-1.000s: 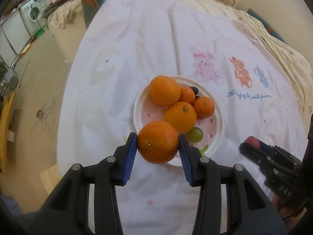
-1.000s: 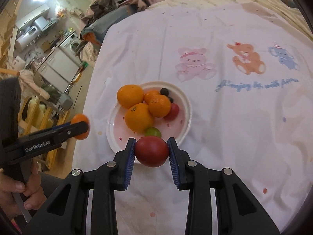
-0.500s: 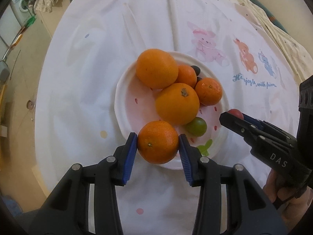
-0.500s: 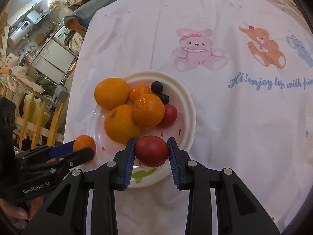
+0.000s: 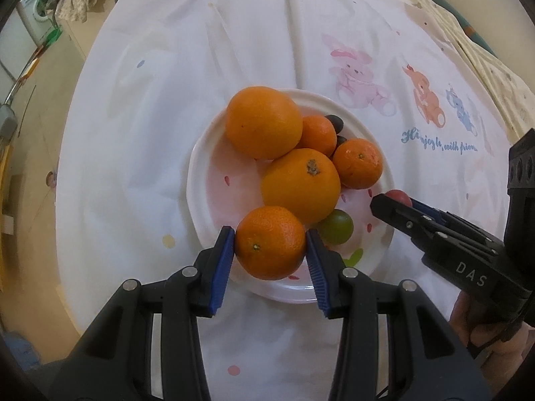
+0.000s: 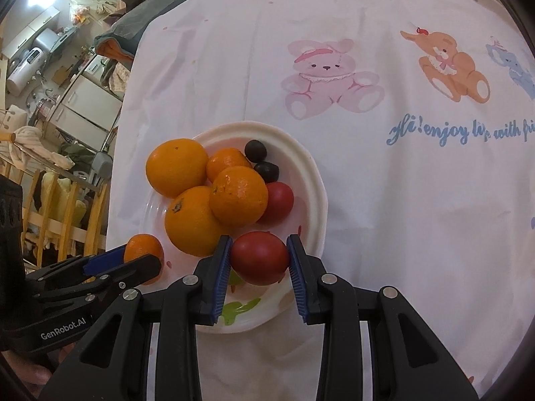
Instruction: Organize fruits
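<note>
A white plate on the cartoon-print cloth holds several oranges, a green grape, two dark grapes and a red tomato. My left gripper is shut on a small orange over the plate's near rim; it also shows in the right wrist view. My right gripper is shut on a red tomato over the plate's near edge; in the left wrist view it reaches in from the right.
The white cloth with bear and rabbit prints covers the table. The table's left edge drops to the floor. Kitchen furniture and a wooden rail stand beyond it.
Both grippers have moved forward and down toward the plate with their fruits still held. The plate looms larger in both views.
</note>
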`<action>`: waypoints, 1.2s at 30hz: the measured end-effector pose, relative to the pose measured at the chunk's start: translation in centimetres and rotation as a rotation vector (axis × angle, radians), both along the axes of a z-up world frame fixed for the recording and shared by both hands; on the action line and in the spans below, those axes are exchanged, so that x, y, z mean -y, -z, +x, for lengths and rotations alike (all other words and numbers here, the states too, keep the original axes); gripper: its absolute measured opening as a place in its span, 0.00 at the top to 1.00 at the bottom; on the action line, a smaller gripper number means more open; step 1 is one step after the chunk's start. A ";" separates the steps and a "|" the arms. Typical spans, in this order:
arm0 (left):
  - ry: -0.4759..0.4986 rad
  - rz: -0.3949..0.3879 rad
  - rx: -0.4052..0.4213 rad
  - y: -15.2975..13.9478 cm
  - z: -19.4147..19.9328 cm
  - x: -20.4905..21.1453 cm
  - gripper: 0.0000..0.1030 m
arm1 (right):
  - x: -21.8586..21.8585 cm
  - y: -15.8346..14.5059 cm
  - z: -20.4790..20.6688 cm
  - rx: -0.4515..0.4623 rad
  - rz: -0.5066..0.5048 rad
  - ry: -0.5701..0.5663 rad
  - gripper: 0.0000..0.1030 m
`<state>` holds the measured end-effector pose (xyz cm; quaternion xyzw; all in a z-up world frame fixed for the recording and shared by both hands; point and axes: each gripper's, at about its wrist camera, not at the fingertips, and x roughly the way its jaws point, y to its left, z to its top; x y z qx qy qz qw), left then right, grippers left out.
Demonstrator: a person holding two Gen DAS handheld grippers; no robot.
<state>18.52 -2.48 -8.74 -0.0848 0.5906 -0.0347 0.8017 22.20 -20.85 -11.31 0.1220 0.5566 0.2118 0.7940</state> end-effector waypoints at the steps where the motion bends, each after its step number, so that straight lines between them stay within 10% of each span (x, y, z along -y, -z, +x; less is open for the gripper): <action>1: 0.007 0.006 0.002 0.0 0.0 0.2 0.62 | 0.0 0.1 0.0 -0.004 0.000 0.000 0.65; 11: 0.049 0.042 -0.029 1.0 0.0 1.1 0.61 | 0.5 0.1 0.1 0.002 -0.003 0.031 0.57; 17: 0.060 0.058 0.019 0.1 -0.3 1.2 0.15 | 0.9 -0.9 0.3 0.025 0.022 0.053 0.31; 36: -0.004 0.140 0.285 -6.9 -5.0 -1.7 0.07 | 4.8 -8.9 -5.0 0.151 0.129 0.146 0.08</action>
